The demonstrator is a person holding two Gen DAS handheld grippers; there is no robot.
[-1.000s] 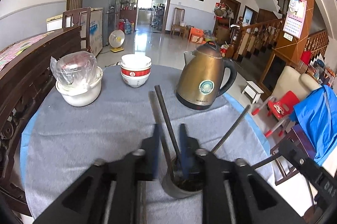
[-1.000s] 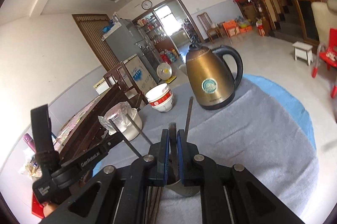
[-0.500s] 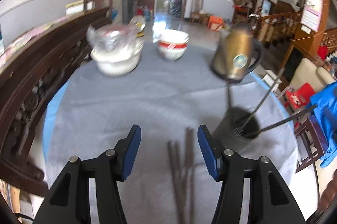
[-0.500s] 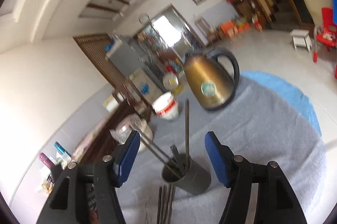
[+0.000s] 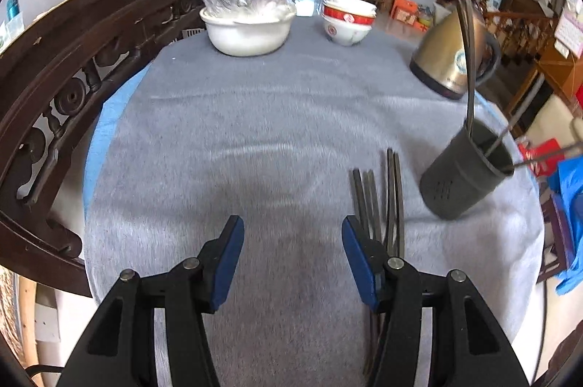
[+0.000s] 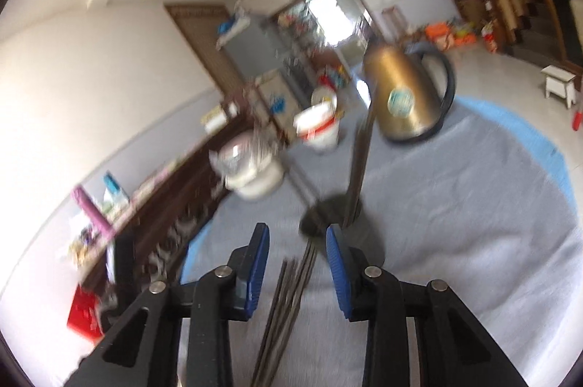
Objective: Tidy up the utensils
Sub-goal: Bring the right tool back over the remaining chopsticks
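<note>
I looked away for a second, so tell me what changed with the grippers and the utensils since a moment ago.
Both grippers let go: the left gripper and right gripper, each shut on a utensil at the dark holder cup a second ago, are now open and pulled back. The released utensils stand in the cup. The loose utensils on the grey cloth, the kettle and the bowls are unmoved.
</note>
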